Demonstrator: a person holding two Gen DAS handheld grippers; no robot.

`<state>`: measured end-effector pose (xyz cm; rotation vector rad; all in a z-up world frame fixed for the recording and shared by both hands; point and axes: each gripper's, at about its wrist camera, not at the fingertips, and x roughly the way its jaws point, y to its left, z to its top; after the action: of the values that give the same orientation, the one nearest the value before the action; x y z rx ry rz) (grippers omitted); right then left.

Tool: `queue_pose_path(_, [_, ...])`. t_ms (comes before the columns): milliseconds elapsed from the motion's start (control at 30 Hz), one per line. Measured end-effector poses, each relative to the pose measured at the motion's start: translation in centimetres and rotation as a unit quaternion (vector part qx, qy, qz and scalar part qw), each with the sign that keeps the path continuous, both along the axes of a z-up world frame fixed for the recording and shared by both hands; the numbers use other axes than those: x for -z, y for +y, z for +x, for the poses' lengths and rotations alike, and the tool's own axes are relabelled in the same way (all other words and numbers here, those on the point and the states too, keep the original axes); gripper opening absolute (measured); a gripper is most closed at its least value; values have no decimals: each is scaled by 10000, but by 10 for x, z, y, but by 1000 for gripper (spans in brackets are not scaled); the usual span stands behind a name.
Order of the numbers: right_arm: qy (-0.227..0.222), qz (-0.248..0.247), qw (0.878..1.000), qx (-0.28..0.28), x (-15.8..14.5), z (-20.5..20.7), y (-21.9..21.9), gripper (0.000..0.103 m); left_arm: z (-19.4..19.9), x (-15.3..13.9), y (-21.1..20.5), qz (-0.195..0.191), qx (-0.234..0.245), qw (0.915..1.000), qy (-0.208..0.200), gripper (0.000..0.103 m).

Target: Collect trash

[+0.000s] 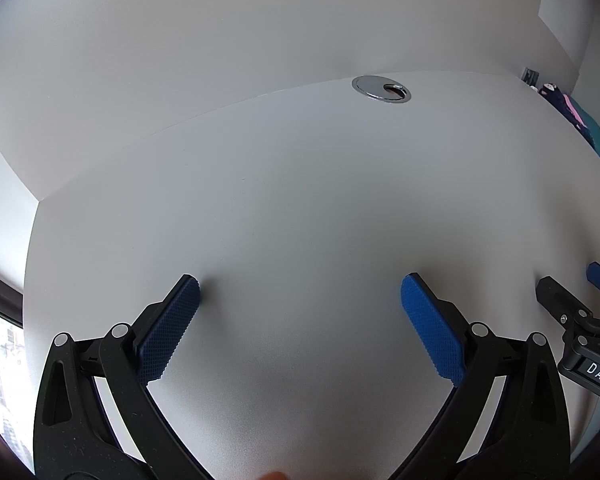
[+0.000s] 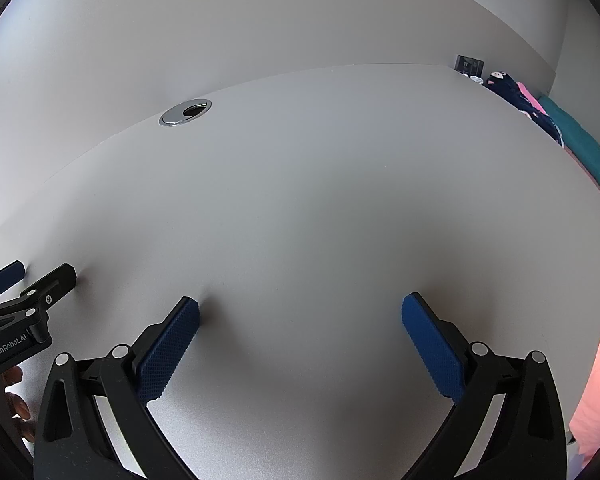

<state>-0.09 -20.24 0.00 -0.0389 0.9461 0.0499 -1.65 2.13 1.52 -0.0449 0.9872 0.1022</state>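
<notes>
My left gripper (image 1: pixel 300 286) is open and empty, its blue-padded fingers resting low over the white desk (image 1: pixel 300 200). My right gripper (image 2: pixel 300 308) is open and empty too, side by side with the left one over the same desk (image 2: pixel 320 200). The right gripper also shows at the right edge of the left wrist view (image 1: pixel 572 280). The left gripper shows at the left edge of the right wrist view (image 2: pixel 40 274). No trash shows in either view.
A chrome cable grommet (image 1: pixel 381 88) sits near the desk's back edge by the white wall, also in the right wrist view (image 2: pixel 185 112). Right of the desk lie dark patterned fabric (image 2: pixel 512 94), teal bedding (image 2: pixel 580 144) and a pink cover (image 2: pixel 596 360). A wall socket (image 2: pixel 469 63) is at the back right corner.
</notes>
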Motion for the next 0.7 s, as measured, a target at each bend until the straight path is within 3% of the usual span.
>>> queue_pose_path(700, [-4,6,10000,-7,0,-2,-4,101,2,-2,1,-33,-2,10000,46,97])
